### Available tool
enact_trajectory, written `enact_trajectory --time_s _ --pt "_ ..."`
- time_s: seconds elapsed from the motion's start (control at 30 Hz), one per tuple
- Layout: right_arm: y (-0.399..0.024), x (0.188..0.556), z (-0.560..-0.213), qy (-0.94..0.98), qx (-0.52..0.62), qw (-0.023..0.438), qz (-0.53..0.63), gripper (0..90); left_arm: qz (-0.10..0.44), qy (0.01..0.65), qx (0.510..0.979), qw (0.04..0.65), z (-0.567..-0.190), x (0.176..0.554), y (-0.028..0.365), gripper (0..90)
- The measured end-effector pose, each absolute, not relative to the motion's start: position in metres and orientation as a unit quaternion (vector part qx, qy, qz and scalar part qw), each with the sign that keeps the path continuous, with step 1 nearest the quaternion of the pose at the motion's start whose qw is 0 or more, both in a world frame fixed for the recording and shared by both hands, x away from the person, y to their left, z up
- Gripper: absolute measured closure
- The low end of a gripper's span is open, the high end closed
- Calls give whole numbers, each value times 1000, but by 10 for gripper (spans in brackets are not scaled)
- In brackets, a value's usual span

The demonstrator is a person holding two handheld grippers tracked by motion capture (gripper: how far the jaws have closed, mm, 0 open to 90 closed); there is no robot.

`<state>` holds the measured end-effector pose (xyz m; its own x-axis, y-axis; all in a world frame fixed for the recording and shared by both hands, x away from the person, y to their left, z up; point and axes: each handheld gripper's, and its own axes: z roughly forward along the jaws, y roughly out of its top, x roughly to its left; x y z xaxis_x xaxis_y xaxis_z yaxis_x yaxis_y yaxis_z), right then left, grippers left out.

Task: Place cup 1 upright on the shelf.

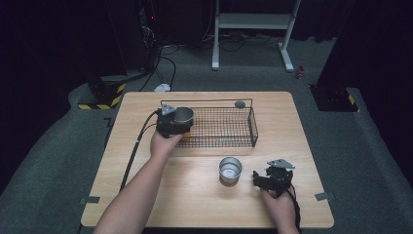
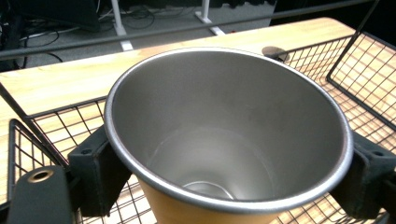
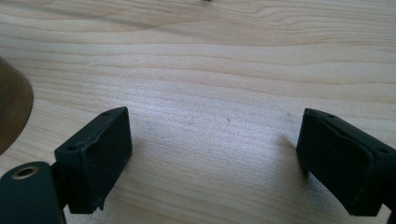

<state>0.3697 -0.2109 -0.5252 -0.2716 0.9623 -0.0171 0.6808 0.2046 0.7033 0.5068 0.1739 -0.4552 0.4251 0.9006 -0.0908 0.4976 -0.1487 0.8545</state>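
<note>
Left tool (image 2: 229, 163) clamped around steel cup (image 2: 224, 140), over wire basket (image 1: 234, 127).

A light wooden desk (image 1: 204, 195) fills the middle of the frame on grey carpet. Behind it, at upper centre, stands a white metal frame (image 1: 253, 22). At upper left, a yellow-and-black striped base (image 1: 102, 97) sits beside black cables (image 1: 163, 58).

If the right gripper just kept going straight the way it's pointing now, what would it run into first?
Most likely the bare wooden table. The right gripper has open jaws angled down at the wood, with nothing between them. The metal cup sits off to the side, probably outside that line, though depth is hard to judge.
</note>
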Motion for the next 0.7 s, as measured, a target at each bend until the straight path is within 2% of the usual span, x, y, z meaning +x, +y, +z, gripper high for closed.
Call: enact_trajectory --time_s 0.7 --pt "-211 370 -525 741 553 236 299 104 218 497 738 401 -461 504 170 136"
